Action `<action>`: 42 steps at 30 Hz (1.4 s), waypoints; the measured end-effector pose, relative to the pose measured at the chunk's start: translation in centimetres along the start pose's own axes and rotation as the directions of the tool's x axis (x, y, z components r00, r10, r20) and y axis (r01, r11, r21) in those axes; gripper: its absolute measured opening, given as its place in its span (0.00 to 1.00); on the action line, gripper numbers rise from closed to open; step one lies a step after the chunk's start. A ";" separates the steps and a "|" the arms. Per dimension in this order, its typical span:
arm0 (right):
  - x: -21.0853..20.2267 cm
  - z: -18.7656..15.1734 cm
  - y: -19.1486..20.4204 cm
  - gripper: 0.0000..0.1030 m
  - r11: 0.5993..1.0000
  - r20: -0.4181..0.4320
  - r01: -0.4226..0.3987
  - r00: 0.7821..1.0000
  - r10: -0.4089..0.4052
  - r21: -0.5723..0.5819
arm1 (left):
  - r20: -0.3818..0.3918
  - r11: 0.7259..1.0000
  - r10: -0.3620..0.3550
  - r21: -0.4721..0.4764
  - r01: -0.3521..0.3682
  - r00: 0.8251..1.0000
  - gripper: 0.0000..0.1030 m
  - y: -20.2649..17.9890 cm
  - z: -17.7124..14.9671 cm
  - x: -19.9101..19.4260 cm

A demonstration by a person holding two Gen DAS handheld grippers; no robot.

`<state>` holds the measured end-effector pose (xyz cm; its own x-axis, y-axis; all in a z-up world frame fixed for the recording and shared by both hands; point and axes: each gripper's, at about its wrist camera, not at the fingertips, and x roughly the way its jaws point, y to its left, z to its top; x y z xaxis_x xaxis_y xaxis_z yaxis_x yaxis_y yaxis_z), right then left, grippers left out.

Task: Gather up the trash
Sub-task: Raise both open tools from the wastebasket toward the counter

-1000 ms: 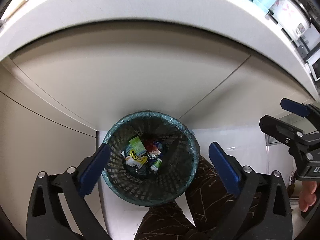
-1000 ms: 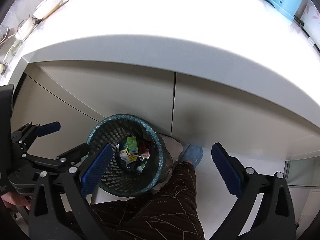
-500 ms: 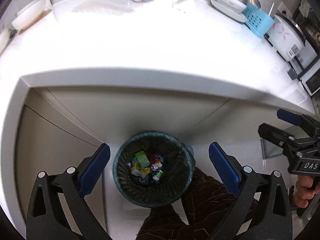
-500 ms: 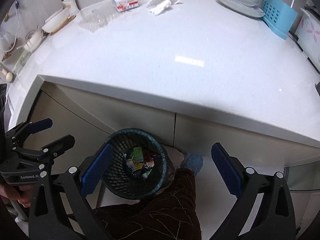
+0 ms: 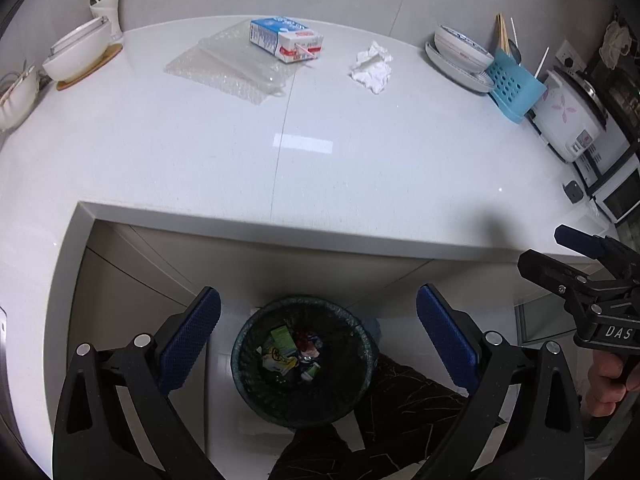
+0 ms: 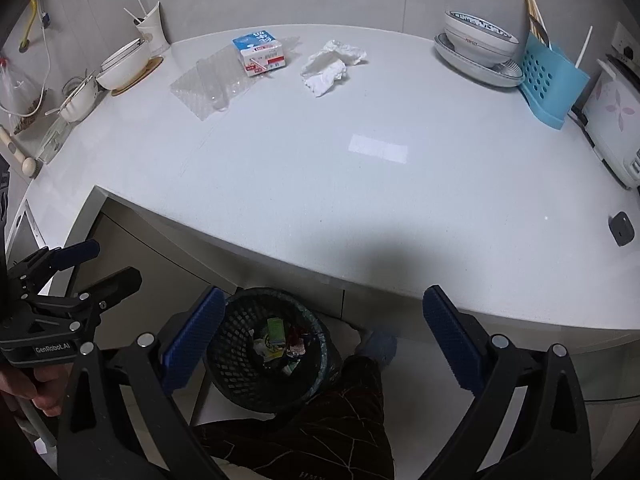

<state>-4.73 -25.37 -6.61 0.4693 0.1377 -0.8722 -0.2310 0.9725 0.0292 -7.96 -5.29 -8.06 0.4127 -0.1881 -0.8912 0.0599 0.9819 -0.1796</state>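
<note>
Crumpled tissue [image 5: 373, 67] at countertop's [image 5: 360, 168] far side, light and soft, best pinched across its bulk, milk carton [image 5: 286, 39] and clear plastic wrap [image 5: 228, 68] just left, basket [image 5: 304, 364] on floor below, left gripper [image 5: 318, 336] and right gripper [image 6: 320, 334] spread wide, empty.
</note>
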 end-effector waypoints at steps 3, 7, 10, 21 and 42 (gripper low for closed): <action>-0.3 1.1 0.0 0.92 1.000 0.010 0.001 1.000 -0.001 -0.004 | 0.011 1.000 -0.003 -0.007 0.003 1.000 0.93 -0.2 0.9 -0.4; -0.7 2.6 0.1 0.92 1.000 0.026 -0.004 1.000 0.004 -0.010 | 0.026 1.000 0.003 -0.013 -0.002 1.000 0.93 -0.4 2.2 -0.9; -1.0 3.8 0.2 0.92 1.000 0.043 -0.009 0.999 0.010 -0.018 | 0.037 1.000 0.012 -0.018 -0.011 0.999 0.93 -0.4 3.3 -1.3; -1.2 9.2 -0.2 0.92 0.999 0.087 -0.027 0.996 0.030 -0.030 | 0.065 0.998 0.037 -0.053 -0.033 0.997 0.93 0.0 7.8 -1.6; 3.4 17.5 -1.8 0.92 0.997 0.062 -0.043 0.997 0.047 -0.064 | 0.035 0.983 0.102 -0.155 -0.096 0.994 0.93 2.3 15.6 2.2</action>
<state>12.15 -23.38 -1.06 0.5096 0.1946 -0.8381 -0.3048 0.9518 0.0357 7.24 -3.11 -3.93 0.4486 -0.0859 -0.8896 -0.1216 0.9802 -0.1560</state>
